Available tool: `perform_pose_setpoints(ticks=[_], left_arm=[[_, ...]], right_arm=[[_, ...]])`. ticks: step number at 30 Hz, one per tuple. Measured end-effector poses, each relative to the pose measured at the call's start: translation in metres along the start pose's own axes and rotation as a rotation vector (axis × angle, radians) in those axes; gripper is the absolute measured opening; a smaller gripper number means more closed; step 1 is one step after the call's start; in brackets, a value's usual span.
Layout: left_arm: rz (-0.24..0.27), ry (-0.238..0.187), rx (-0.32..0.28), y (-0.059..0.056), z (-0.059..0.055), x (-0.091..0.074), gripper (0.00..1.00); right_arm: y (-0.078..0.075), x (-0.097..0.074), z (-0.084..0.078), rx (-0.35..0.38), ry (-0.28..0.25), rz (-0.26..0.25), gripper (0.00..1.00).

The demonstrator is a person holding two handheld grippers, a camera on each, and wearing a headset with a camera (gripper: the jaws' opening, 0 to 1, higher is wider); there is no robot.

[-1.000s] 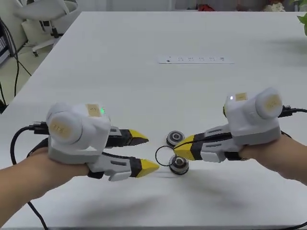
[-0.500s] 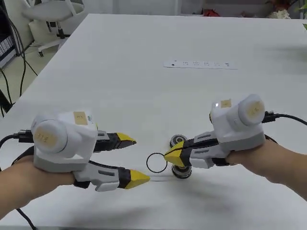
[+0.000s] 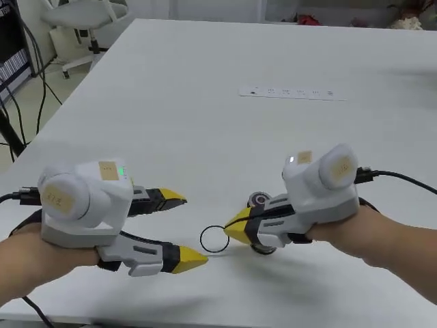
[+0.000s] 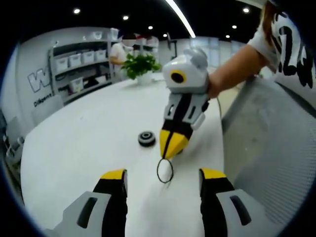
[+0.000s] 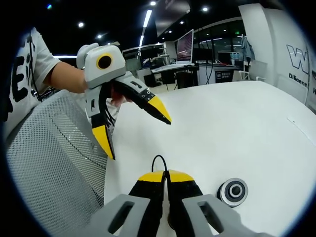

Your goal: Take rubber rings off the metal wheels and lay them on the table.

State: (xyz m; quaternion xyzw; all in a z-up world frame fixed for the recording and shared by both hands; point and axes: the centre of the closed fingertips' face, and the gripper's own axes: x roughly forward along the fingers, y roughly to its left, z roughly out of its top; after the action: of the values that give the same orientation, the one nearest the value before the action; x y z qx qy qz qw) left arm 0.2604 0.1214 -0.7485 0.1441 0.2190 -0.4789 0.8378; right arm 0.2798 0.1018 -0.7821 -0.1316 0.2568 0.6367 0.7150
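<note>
The right tongs (image 3: 235, 224) are pressed together on a thin black rubber ring (image 3: 214, 239). The ring sticks out from their yellow tips as a free loop, close to the middle of the near edge of the table (image 3: 205, 102). In the left gripper view the loop hangs from the tips with its lower side down at the table top; I cannot tell whether it touches. The ring looks clear of the metal wheel (image 3: 263, 249), which sits half hidden under the right tongs. The left tongs (image 3: 183, 228) are spread wide and hold nothing, with their tips pointing at the ring from the side of the left edge.

The step in hand appears to be laying this ring down. The next move calls for lowering the loop flat and parting the right tongs, so that it drops beside the wheel and not on it. A second wheel (image 3: 259, 199) stands just beyond, toward the far edge. Its dark rim suggests its ring is not yet taken.
</note>
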Motion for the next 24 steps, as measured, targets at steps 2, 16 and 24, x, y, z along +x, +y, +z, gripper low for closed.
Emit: perform_pose_setpoints(ticks=[2, 16, 24], left_arm=[[-0.001, 0.003, -0.001, -0.001, -0.001, -0.001, 0.59], [-0.011, 0.012, 0.005, -0.001, 0.001, 0.005, 0.60], [-0.028, 0.012, 0.014, 0.001, 0.006, 0.014, 0.61]], right_arm=[[0.000, 0.001, -0.001, -0.008, 0.005, -0.001, 0.00], [-0.003, -0.006, -0.007, -0.009, 0.008, -0.015, 0.13], [-0.007, -0.016, -0.005, -0.008, -0.007, -0.030, 0.16]])
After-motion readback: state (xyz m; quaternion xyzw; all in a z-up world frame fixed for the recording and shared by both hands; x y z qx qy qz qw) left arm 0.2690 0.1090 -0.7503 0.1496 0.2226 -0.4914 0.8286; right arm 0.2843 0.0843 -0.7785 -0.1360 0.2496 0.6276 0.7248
